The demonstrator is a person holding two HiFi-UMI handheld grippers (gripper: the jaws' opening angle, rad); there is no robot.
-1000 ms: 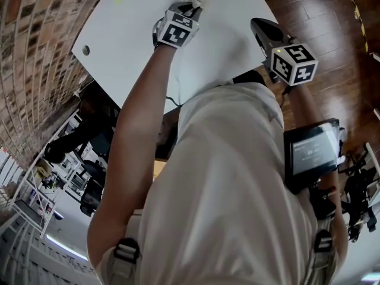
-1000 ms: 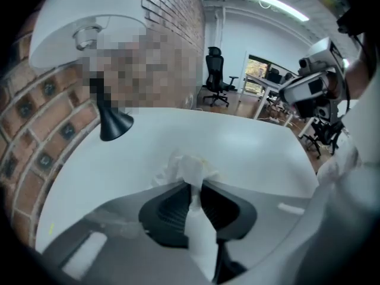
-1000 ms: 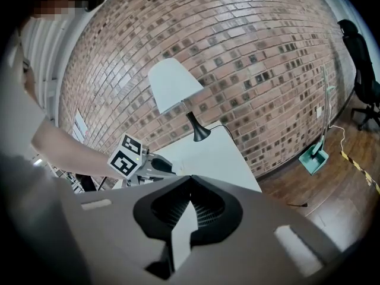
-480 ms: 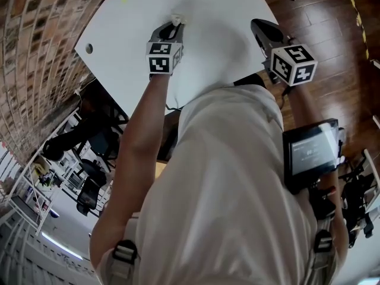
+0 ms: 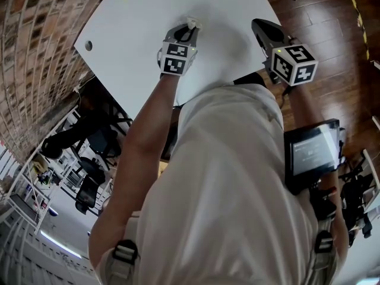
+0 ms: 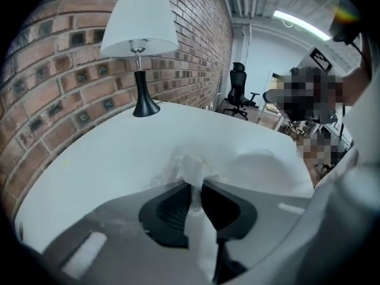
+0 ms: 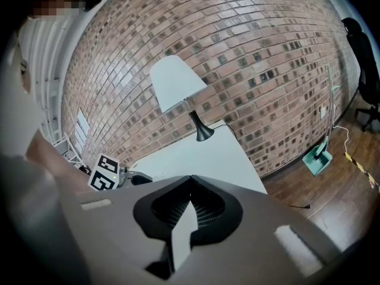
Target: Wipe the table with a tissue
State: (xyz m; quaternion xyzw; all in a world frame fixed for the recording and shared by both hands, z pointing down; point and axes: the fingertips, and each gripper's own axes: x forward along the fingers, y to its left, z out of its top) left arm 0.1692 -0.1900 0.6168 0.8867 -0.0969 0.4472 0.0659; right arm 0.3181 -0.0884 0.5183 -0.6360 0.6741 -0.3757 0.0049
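Observation:
A crumpled white tissue (image 6: 191,166) lies pressed on the white table (image 6: 101,159), and my left gripper (image 6: 196,187) is shut on it; a strip of it trails back between the jaws. In the head view the left gripper (image 5: 190,28) points steeply down at the table (image 5: 136,22), with the tissue (image 5: 192,22) at its tip. My right gripper (image 5: 264,29) hangs over the table's right edge, off the surface. In its own view the right gripper (image 7: 190,180) is shut with nothing in it.
A white-shaded lamp (image 6: 140,37) on a black foot stands at the table's far end by the brick wall (image 7: 249,52). A round hole (image 5: 88,44) marks the table's left corner. Wooden floor (image 5: 320,16) lies to the right, with a teal dustpan (image 7: 316,155). An office chair (image 6: 238,91) stands beyond.
The left gripper slid the tissue leftward and nearer across the table, then back to the right, rolling as it went. The right gripper has stayed where it was.

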